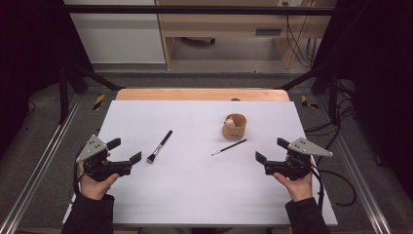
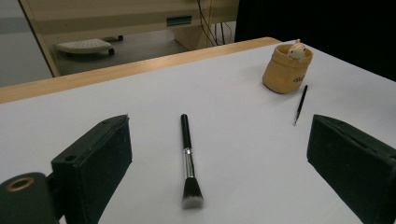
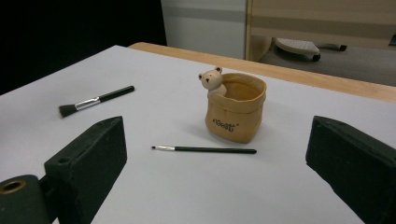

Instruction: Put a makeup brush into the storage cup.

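Tongs first: the left gripper (image 1: 125, 150) sits at the lower left of the high view, held in the person's left hand (image 1: 95, 184), its two black jaws standing well apart with nothing between them. At the lower right of that view the right gripper (image 1: 272, 149) rests in the right hand (image 1: 297, 185), jaws likewise spread and empty. Both point inward over the white table top (image 1: 195, 195). Dark sleeves are cut off by the bottom edge of the frame, and each gripper's cable trails into shadow.

In the left gripper view the jaws rise at the lower left and lower right corners, both cropped by the frame. Between them, on the white surface, lies a makeup brush (image 2: 188, 162), black handle, silver ferrule, dark bristles with pale tips toward the camera. Toward the upper right lies a thin fine-tipped brush (image 2: 300, 104), just beside a tan pouch-shaped cup (image 2: 286, 70).

In the right gripper view the cup (image 3: 236, 112) stands upright at the centre, a small bear figure (image 3: 211, 80) peeking over its rim; the printed word on its front is too small to read. The thin brush (image 3: 205, 150) lies just in front of it, not touching, and the makeup brush (image 3: 93, 101) lies at the upper left, well apart
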### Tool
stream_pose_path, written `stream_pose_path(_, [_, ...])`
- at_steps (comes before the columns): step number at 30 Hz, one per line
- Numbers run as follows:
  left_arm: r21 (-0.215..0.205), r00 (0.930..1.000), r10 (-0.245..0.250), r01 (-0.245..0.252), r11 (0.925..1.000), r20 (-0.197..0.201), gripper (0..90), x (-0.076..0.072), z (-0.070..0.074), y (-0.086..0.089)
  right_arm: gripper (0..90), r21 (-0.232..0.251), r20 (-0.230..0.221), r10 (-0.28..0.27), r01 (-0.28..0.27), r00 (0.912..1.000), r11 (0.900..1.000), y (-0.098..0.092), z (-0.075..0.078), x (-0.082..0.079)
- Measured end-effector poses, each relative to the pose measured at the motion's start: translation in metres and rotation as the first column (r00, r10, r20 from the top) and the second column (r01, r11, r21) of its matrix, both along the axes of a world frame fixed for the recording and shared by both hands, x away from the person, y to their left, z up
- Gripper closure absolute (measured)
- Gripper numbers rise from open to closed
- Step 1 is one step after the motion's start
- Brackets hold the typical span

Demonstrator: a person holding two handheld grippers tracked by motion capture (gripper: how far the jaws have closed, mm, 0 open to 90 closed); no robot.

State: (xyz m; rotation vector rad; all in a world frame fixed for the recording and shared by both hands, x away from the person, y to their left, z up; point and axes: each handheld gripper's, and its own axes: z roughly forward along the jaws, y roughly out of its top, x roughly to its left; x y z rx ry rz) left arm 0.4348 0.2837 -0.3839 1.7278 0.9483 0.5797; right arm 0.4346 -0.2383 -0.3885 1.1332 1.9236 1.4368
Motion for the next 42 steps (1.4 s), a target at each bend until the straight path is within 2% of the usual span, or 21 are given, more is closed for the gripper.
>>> stream_pose_path(10, [0.006,1.0000,-0.007,0.007,1.0000,0.000,6.0,0.000,0.000,-0.001,5.9,-0.019,-0.016,0.012,-0.013,0.9998,1.000,0.009,-0.002,0.009])
stream_pose_path(22, [0.014,0.9999,-0.010,0.010,0.9998,-0.001,6.0,-0.001,0.000,-0.003,6.7,-0.041,-0.044,0.044,-0.046,0.9981,0.998,0.034,-0.007,0.030])
stream_pose_path(31, [0.013,0.9999,-0.014,0.014,0.9998,0.005,6.0,-0.002,0.001,-0.004,7.4,-0.063,-0.098,0.066,-0.072,0.9930,0.995,0.054,-0.019,0.050])
stream_pose_path(42, [0.008,0.9999,-0.011,0.011,0.9999,0.011,6.1,-0.003,0.003,-0.003,8.2,-0.092,-0.140,0.086,-0.100,0.9864,0.991,0.063,-0.030,0.063])
